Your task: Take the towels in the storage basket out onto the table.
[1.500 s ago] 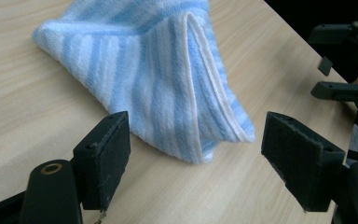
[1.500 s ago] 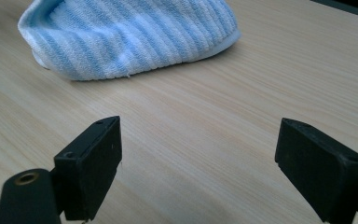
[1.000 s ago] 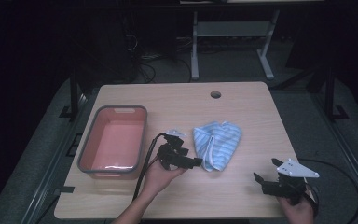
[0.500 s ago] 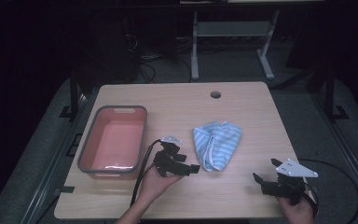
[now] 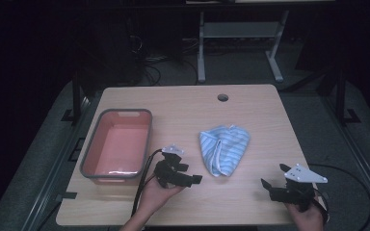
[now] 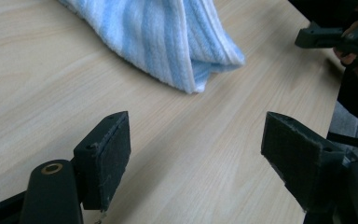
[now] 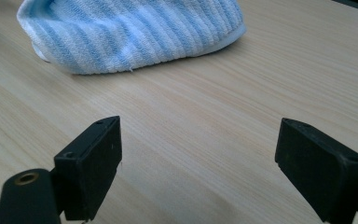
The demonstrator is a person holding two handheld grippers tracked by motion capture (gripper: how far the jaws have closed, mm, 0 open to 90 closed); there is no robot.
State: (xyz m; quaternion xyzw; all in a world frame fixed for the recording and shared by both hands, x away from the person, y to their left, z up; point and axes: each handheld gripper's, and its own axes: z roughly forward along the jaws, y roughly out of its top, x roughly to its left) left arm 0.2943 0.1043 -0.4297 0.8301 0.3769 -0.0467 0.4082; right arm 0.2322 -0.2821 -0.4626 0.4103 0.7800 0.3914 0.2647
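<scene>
Striped towel (image 5: 224, 148) unmoved, left claw (image 5: 189, 178) drawn back from it (released), right claw (image 5: 273, 182) released

Room is dim, its rear in near darkness. Floor (image 5: 313, 120) is grey carpet. A light wood-grain table (image 5: 183, 110) carries a round cable hole (image 5: 222, 97) near its far edge. Behind it stand a grey metal frame (image 5: 241, 43) and loose cables (image 5: 149, 62).

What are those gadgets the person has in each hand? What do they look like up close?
Each hand holds a black two-jaw gripper. The left gripper carries a small grey plate on top and trails a black cable toward the table edge. The right gripper wears a larger grey three-cornered plate with small dots. Their jaws are flat black rectangular blocks with a rough face. No sleeves show.
</scene>
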